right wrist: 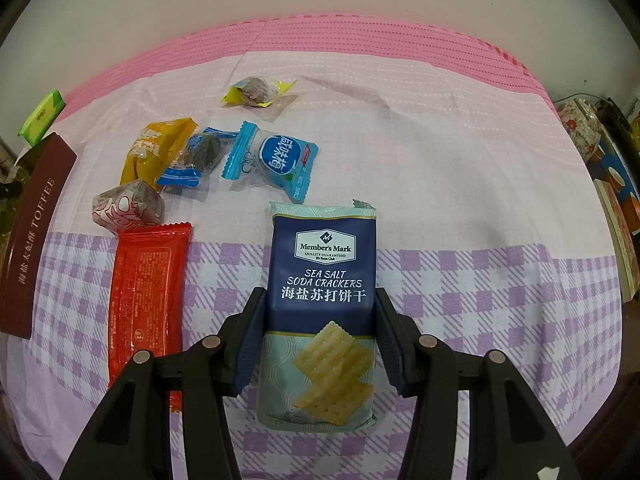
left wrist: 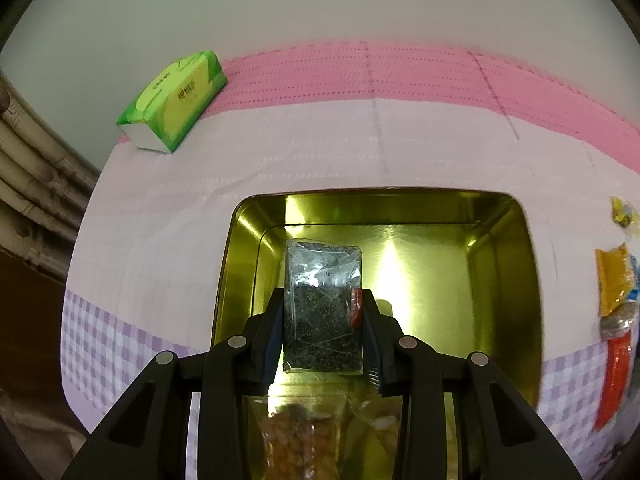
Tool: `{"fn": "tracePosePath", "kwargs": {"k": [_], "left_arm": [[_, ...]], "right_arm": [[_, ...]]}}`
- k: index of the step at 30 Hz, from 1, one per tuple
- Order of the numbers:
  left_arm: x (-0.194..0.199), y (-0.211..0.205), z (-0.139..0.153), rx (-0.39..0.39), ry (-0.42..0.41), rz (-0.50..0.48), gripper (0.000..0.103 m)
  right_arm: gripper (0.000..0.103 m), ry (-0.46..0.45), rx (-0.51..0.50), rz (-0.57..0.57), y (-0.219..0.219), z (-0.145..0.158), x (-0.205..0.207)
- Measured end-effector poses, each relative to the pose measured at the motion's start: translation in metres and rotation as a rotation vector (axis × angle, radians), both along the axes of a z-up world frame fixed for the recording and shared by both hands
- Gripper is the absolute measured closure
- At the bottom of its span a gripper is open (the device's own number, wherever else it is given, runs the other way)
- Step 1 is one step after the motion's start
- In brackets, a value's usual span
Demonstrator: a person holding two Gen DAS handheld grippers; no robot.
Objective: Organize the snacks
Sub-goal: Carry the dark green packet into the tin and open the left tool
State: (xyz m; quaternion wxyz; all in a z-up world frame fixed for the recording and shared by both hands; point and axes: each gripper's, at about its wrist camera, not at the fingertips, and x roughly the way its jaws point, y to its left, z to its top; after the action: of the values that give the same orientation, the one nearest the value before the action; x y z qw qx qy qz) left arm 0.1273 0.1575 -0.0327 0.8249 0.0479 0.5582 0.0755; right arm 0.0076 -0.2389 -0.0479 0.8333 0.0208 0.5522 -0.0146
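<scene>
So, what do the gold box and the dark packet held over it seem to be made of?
The gold box: most likely thin metal with a glossy gold finish, since its inner walls mirror the light. The dark packet in the left gripper: a clear, shiny plastic film, creased and glinting, with dark speckled contents showing through.

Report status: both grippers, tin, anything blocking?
Left gripper shut on dark snack packet over gold tin. Right gripper clamps soda crackers pack. Nothing blocking.
</scene>
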Motion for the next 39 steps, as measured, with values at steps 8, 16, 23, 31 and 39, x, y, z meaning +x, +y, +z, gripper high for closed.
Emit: {"fn": "tracePosePath", "kwargs": {"k": [8,16,23,31,39], "left_arm": [[0.005,0.009,-0.017,0.021,0.040,0.005,0.067],[0.009,0.012,-0.022,0.038,0.044,-0.004,0.067],[0.009,0.012,-0.023,0.047,0.045,-0.006,0.066],[0.006,0.010,-0.017,0.059,0.034,-0.012,0.065],[-0.002,0.009,0.001,0.029,0.002,-0.019,0.065]], "right_arm": [[0.055,0.001,-0.002,0.000,0.000,0.000,0.000],[0.054,0.003,-0.001,0.000,0.000,0.000,0.000],[0.054,0.009,0.000,-0.003,-0.001,-0.001,0.000],[0.053,0.010,0.001,-0.004,-0.001,-0.001,0.001],[0.052,0.025,0.004,-0.001,-0.001,-0.001,0.003]]}}
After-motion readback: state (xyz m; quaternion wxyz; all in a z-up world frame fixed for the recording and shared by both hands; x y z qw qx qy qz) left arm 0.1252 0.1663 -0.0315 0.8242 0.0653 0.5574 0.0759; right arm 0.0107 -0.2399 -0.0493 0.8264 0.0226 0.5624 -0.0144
